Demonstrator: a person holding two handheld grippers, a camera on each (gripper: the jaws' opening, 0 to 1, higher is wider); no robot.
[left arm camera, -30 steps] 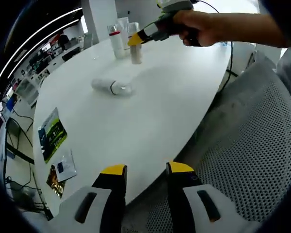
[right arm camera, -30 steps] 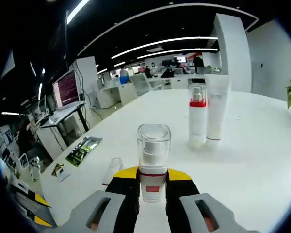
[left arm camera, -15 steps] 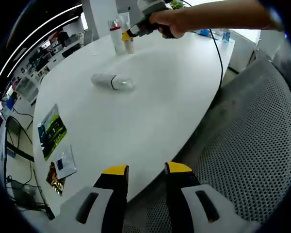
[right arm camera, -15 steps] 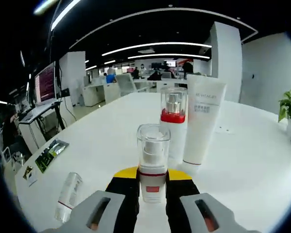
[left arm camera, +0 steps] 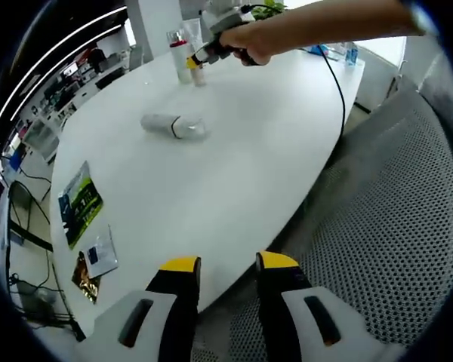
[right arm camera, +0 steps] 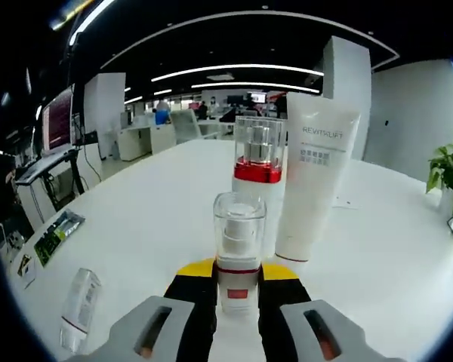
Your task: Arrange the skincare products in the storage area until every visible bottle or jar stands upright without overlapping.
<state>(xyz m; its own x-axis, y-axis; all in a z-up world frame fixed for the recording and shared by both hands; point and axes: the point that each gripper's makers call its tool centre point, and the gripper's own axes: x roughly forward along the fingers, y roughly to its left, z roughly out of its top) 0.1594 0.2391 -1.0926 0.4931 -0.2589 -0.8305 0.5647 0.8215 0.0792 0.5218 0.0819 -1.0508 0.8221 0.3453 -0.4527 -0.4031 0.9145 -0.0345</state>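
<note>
Jaws of my left gripper [left arm camera: 225, 265] stand a little apart with nothing between them, hanging over the near edge of the white oval table [left arm camera: 234, 173], a mesh office chair [left arm camera: 392, 226] at the right of that view. Past them I count two leaflets [left arm camera: 81, 205] at the table's edge, then one bottle lying on its side [left arm camera: 172, 125] in the middle of the table (clear cap, white body).

My right gripper [right arm camera: 238, 269] is clamped on a small pump bottle [right arm camera: 239, 249] with a clear cap and a red label, held upright between the yellow-tipped jaws. Just behind it stand two more products, side by side and upright: one red-collared pump bottle [right arm camera: 258, 177] and one white tube [right arm camera: 313, 185] standing on its cap. That makes four skincare items in all: three upright, one lying down, the fallen one well apart from the group. In the left gripper view a hand [left arm camera: 249, 41] carries the right gripper beside the standing pair.
</note>
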